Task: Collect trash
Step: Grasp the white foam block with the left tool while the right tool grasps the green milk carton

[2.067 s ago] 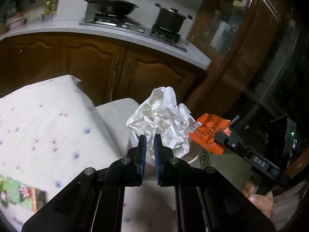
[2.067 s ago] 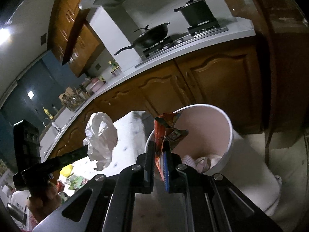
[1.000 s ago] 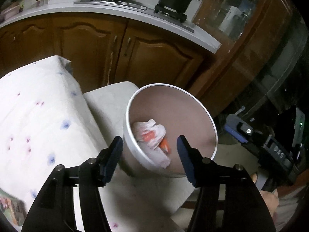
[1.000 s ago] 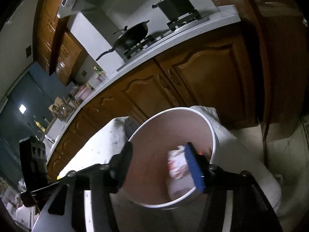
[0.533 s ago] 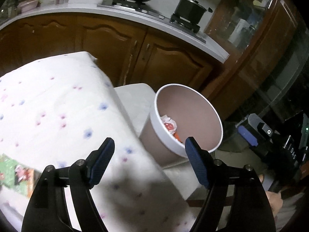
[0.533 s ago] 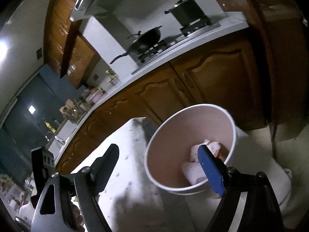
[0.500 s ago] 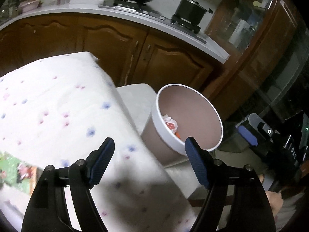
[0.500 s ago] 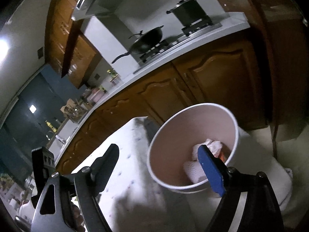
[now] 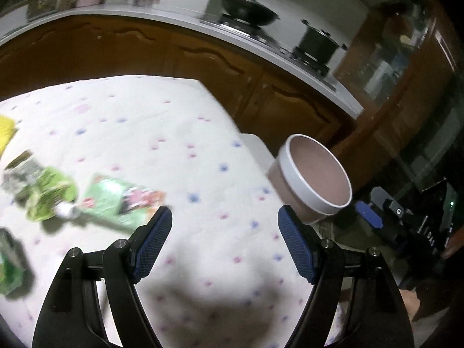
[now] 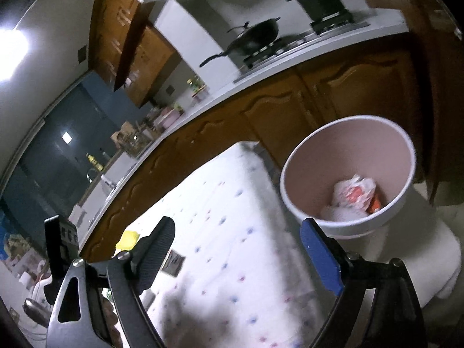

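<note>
A round white-rimmed bin (image 9: 311, 184) stands on a stool beside the table's right edge; in the right wrist view the bin (image 10: 404, 145) holds crumpled white paper and an orange wrapper (image 10: 355, 192). My left gripper (image 9: 224, 245) is open and empty above the dotted white tablecloth (image 9: 145, 121). A green snack wrapper (image 9: 116, 200) and a crumpled green packet (image 9: 43, 194) lie on the cloth to its left. My right gripper (image 10: 237, 250) is open and empty, above the cloth's edge left of the bin. The right gripper also shows in the left wrist view (image 9: 377, 213).
Another green packet (image 9: 10, 264) lies at the cloth's left edge, with something yellow (image 9: 5, 129) farther back. Wooden cabinets under a white counter (image 9: 261, 46) with a wok (image 9: 246, 11) and a pot (image 9: 317, 45) run behind the table.
Both grippers dropped the paper ball and orange wrapper into the bin and opened. The left gripper has since swung left and back over the table, bringing the green wrappers into view.
</note>
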`<action>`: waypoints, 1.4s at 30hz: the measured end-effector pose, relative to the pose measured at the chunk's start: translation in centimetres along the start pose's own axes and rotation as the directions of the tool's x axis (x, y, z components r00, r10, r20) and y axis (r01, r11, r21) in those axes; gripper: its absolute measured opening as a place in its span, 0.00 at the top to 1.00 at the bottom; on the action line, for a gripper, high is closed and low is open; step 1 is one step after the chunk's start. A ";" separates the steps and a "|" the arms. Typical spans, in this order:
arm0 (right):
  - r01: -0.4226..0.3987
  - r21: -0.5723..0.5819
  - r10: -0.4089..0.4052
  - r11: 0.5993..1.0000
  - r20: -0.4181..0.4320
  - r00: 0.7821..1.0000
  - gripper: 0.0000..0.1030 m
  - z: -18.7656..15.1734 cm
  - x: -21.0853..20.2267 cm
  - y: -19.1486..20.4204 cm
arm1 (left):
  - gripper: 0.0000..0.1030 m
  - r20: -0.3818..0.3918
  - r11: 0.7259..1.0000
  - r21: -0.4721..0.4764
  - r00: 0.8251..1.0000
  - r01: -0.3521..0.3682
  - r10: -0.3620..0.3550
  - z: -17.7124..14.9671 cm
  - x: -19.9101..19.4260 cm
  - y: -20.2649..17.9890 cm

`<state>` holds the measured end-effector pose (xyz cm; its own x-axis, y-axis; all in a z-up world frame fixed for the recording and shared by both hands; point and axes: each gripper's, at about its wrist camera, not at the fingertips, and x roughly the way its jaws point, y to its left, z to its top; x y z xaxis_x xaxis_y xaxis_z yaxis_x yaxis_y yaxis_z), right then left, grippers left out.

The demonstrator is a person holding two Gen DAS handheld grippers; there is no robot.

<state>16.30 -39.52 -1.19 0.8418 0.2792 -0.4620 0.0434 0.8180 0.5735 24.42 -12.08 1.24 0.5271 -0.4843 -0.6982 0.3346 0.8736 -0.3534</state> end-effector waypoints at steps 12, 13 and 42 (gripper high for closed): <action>-0.088 -0.040 0.084 0.995 -0.100 0.991 0.12 -3.4 3.0 4.3 | 0.25 0.017 0.995 -0.057 0.997 -0.078 0.079 -2.9 -4.0 5.6; -0.099 -0.050 0.093 0.994 -0.110 0.990 0.12 -3.6 3.2 4.7 | 0.25 0.019 0.995 -0.056 0.996 -0.085 0.086 -3.1 -4.2 5.8; -0.307 -0.598 0.033 0.741 -0.424 0.905 0.13 -7.9 14.6 17.3 | 0.22 -0.072 0.987 0.012 0.985 -0.158 0.159 -7.1 -4.1 10.7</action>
<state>25.09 -17.33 -3.41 0.5351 0.4929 -0.6861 -0.5479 0.8207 0.1622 20.34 -0.37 -4.10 0.5159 -0.3347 -0.7886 0.2562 0.9387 -0.2307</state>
